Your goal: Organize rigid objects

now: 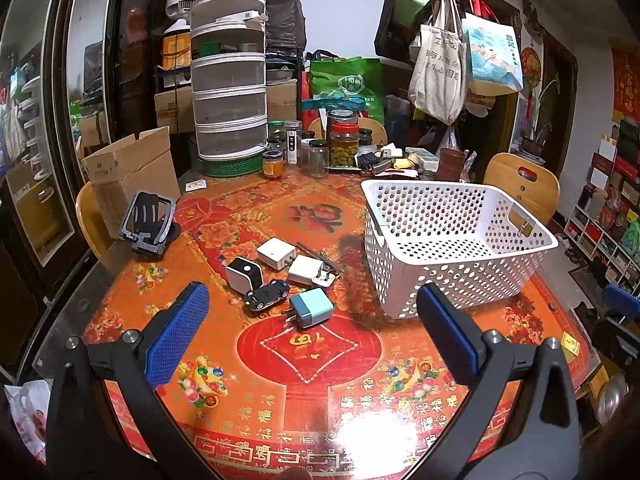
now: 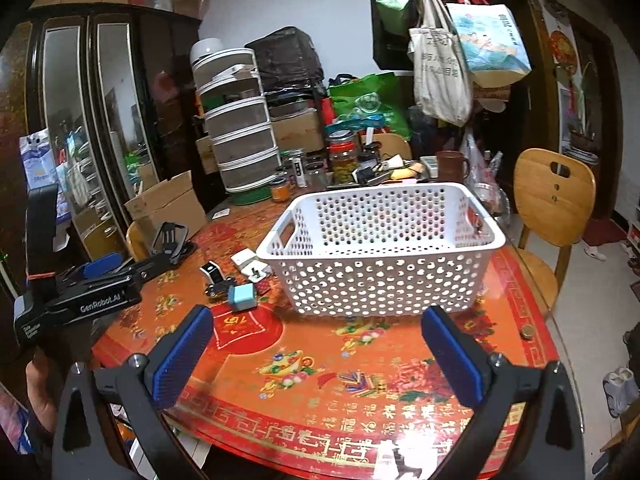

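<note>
A cluster of small objects lies mid-table: a teal charger [image 1: 311,307], a black toy car [image 1: 267,294], a black-and-white cube device [image 1: 244,273], two white chargers [image 1: 277,253] [image 1: 305,271] and nail clippers [image 1: 320,256]. A white perforated basket [image 1: 456,204] stands empty to their right. My left gripper [image 1: 312,316] is open, just short of the cluster. My right gripper [image 2: 318,340] is open and empty, in front of the basket [image 2: 380,280]. The left gripper [image 2: 104,268] also shows in the right wrist view, left of the teal charger [image 2: 243,297].
A black phone stand [image 1: 149,222] sits at the table's left. Jars [image 1: 343,142], a stacked mesh food cover tower [image 1: 230,80] and clutter line the far edge. A cardboard box [image 1: 128,168] and wooden chairs [image 2: 554,200] surround the table. A coin [image 2: 527,332] lies at right.
</note>
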`<state>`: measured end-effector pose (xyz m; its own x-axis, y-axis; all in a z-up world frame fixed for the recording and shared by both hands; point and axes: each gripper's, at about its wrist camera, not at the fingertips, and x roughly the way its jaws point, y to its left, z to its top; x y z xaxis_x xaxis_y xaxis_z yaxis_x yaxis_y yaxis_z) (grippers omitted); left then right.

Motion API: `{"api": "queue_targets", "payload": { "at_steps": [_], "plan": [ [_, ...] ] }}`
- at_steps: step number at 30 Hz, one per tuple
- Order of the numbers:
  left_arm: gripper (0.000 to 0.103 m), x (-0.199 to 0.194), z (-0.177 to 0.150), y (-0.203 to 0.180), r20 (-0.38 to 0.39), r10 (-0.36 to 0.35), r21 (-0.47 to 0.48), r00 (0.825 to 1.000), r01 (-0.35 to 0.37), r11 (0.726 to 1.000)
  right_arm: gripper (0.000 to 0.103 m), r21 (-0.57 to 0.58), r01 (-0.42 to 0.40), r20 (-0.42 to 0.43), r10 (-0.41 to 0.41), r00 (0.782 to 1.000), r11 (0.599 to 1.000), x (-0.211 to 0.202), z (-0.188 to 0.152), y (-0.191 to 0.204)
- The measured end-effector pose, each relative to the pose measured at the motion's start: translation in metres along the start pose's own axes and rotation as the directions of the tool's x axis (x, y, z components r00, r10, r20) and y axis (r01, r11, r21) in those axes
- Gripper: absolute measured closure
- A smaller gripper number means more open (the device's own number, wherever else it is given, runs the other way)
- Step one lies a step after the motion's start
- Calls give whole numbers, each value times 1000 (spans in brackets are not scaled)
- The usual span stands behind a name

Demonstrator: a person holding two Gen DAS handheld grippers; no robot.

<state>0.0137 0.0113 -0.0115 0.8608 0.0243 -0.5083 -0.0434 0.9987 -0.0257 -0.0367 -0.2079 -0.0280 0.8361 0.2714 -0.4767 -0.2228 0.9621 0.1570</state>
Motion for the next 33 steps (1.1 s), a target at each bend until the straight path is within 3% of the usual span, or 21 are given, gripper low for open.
{"api": "queue_targets", "payload": {
  "at_steps": [33],
  "plan": [
    [1,3,-3,2,-4,-1,-2,1000,1,1000,0,-14,8,-4,-8,1000,1000,0,0,2]
  ]
}}
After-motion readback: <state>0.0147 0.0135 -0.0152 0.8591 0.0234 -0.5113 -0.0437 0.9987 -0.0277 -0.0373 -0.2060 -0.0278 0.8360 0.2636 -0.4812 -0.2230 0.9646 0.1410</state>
